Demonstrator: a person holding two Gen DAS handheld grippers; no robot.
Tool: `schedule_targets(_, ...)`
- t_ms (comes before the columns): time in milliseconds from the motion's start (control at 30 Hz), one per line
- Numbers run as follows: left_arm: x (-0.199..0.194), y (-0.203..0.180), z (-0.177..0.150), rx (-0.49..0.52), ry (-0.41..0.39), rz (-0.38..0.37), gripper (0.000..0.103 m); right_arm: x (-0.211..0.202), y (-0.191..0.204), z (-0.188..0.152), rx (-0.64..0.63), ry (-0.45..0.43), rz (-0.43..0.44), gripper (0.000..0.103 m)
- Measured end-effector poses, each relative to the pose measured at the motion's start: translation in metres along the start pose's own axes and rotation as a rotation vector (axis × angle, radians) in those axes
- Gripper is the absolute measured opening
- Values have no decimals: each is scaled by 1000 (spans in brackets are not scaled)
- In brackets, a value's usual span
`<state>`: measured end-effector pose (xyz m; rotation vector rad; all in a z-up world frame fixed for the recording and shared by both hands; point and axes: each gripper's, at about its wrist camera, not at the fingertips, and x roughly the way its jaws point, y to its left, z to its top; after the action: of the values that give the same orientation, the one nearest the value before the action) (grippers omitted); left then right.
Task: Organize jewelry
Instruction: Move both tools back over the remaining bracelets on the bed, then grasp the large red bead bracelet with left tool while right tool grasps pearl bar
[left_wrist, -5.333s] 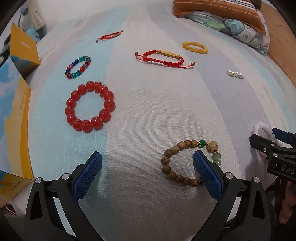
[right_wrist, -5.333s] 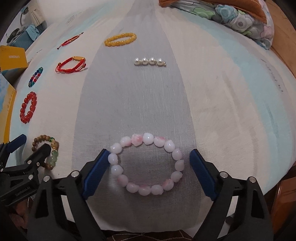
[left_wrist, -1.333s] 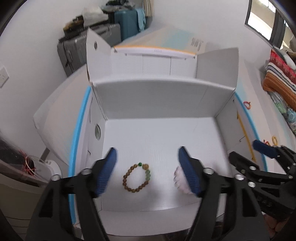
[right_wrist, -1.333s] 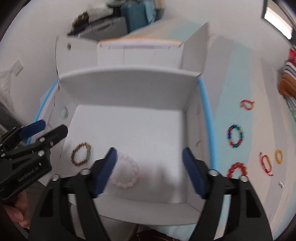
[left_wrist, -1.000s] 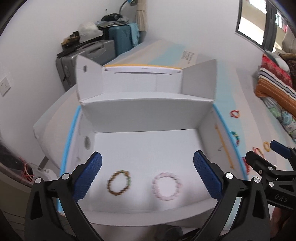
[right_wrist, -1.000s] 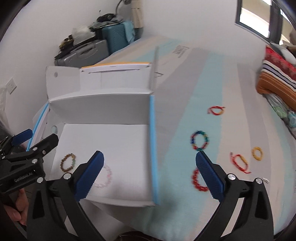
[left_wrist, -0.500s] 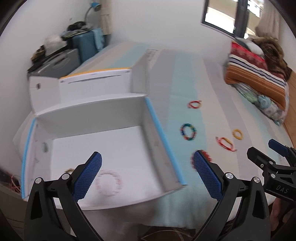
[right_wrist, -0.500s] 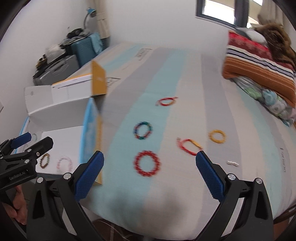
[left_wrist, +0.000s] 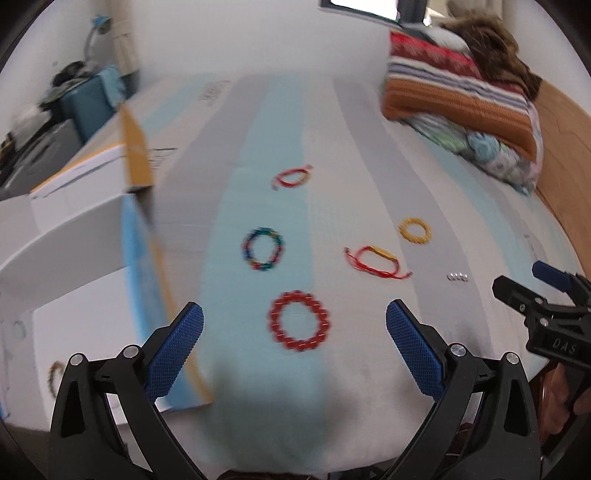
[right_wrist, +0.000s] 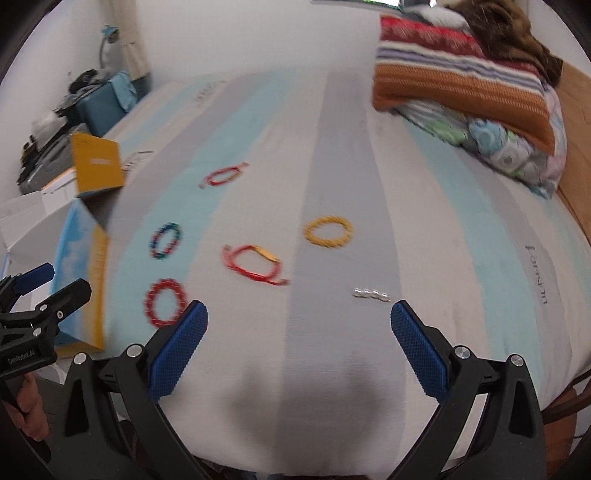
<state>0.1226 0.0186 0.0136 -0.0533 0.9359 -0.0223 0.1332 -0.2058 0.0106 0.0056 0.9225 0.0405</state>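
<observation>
1. The bed (left_wrist: 288, 122) is the biggest thing. The jewelry lies on its striped sheet.
2. The white box (left_wrist: 74, 321) sits at 9 o'clock in the left view. A brown bead bracelet (left_wrist: 53, 371) peeks out inside it.
3. The left tongs (left_wrist: 294, 332) are wide open and hold nothing. The right tongs (right_wrist: 299, 336) are wide open and empty too.
4. The red bead bracelet (left_wrist: 299, 320) lies between the left tongs' tips, down on the bed.
5. The red cord bracelet (right_wrist: 255, 264) is at 12 o'clock from the right tongs. The tiny pearls (right_wrist: 371, 294) are at 1 o'clock.
6. I think it is time to pick again. The left tongs should go down and pinch the red beads.
</observation>
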Motion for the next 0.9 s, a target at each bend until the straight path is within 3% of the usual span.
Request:
schedule_targets(233,81,-15,-1,26,90,29,97,71,-44,0,12,86,10,95)
schedule_targets(500,141,10,-16,-23,153,56,97,140,-67,-5,17,162,10,95)
schedule_targets(733,157,22,-23,-46,131,51,96,171,-82,-8,53,187,9,76)
schedule_targets(833,156,19,-24,-29,124,47,77,171,-80,-12,44,172,-4,69)
schedule_targets(900,154,19,-24,-30,126,38,57,170,-79,-13,31,163,-7,61)
